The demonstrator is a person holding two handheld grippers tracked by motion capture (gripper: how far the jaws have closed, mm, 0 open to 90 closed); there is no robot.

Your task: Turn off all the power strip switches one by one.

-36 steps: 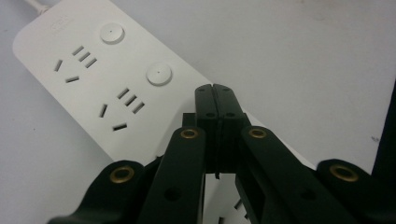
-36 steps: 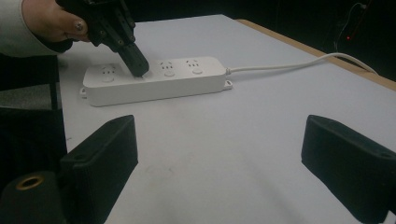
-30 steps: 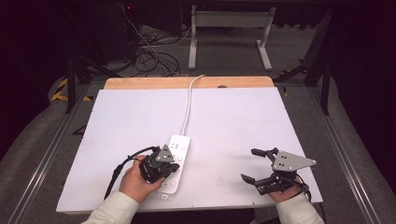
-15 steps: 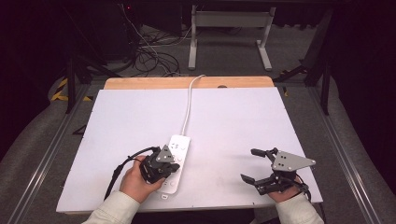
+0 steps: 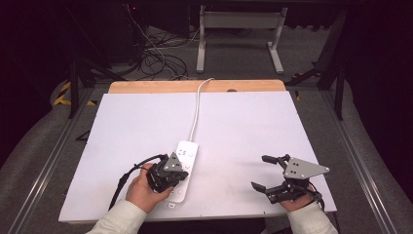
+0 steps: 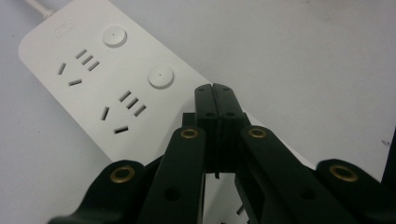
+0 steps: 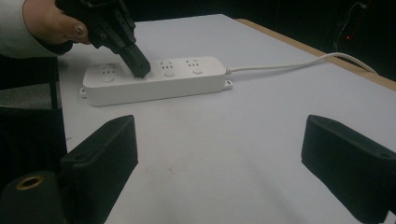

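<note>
A white power strip (image 5: 186, 152) lies near the front middle of the white table (image 5: 243, 122), and its cable (image 5: 197, 107) runs to the back edge. My left gripper (image 5: 180, 173) is shut with nothing between its jaws. Its closed tips (image 6: 215, 89) rest on the top face of the strip (image 6: 88, 79), just past two round buttons. In the right gripper view the left gripper (image 7: 140, 70) points down onto the strip (image 7: 187, 79) between sockets. My right gripper (image 5: 259, 171) stands open and empty at the front right, well apart from the strip, its jaws (image 7: 219, 140) wide.
A wooden strip (image 5: 146, 87) borders the table's back edge. Beyond it, tangled cables (image 5: 156, 58) lie on the floor beside a metal frame (image 5: 238, 29). Bare white table surface lies between the two grippers and to the far side.
</note>
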